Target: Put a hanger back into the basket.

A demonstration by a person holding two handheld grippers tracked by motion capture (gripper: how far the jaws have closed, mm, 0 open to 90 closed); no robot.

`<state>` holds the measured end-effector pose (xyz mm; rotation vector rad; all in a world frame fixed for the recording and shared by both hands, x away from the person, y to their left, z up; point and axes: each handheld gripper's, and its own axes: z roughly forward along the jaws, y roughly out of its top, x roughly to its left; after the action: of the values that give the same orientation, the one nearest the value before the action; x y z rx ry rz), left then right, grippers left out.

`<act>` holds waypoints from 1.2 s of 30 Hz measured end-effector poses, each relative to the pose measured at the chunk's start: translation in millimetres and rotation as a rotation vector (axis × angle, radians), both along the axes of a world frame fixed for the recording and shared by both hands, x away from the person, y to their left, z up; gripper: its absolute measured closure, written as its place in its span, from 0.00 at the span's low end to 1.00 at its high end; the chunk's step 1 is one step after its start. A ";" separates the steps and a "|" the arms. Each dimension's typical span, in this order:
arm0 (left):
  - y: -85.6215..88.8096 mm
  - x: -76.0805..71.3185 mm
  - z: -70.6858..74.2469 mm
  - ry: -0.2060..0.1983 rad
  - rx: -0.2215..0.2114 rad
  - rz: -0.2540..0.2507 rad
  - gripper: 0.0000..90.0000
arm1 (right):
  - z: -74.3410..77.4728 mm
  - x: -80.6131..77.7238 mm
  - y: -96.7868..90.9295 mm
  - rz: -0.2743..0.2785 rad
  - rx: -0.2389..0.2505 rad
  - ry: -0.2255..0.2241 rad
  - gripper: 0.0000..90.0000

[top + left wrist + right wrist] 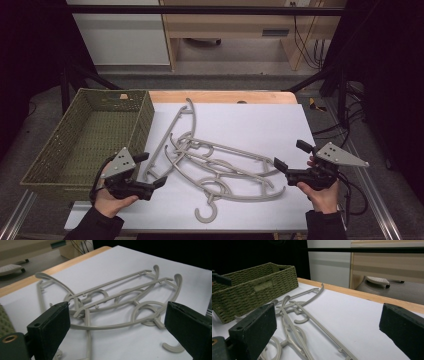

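We held left gripper (150,170) and right gripper (290,155) beside tangled grey hangers (215,165), jaws apart, empty. Approach step; next probably needed grasping one hanger for wicker basket (55,170).

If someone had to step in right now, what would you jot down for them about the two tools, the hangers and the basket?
Left tool: open, holds nothing, beside the left end of the hangers.
Right tool: open, holds nothing, off the right end of the pile.
Hangers: a tangled grey heap on the white sheet, hooks overlapping.
Basket: green, at the sheet's left edge; no hangers in the part of it that shows.
Done: no hanger lifted.
Left: probably untangle the hangers and move them one by one, perhaps into the basket.
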<state>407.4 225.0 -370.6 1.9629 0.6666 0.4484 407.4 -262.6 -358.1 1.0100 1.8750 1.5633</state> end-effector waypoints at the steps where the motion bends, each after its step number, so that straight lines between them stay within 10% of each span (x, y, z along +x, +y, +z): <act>1: -4.6 0.9 -2.2 0.007 0.012 -0.011 0.07 | -0.2 0.0 0.5 0.000 -0.001 0.006 0.02; 29: -93.1 49.6 -68.8 0.181 0.392 -0.219 0.18 | -2.1 0.6 3.8 0.002 -0.027 0.014 0.01; 36: -98.5 60.0 -82.0 0.197 0.404 -0.237 0.30 | -2.9 1.1 4.9 0.004 -0.024 0.025 0.02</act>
<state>467.5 126.6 -452.6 2.4595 0.4806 0.2574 408.5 -257.6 -361.0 1.0202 1.9095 1.5335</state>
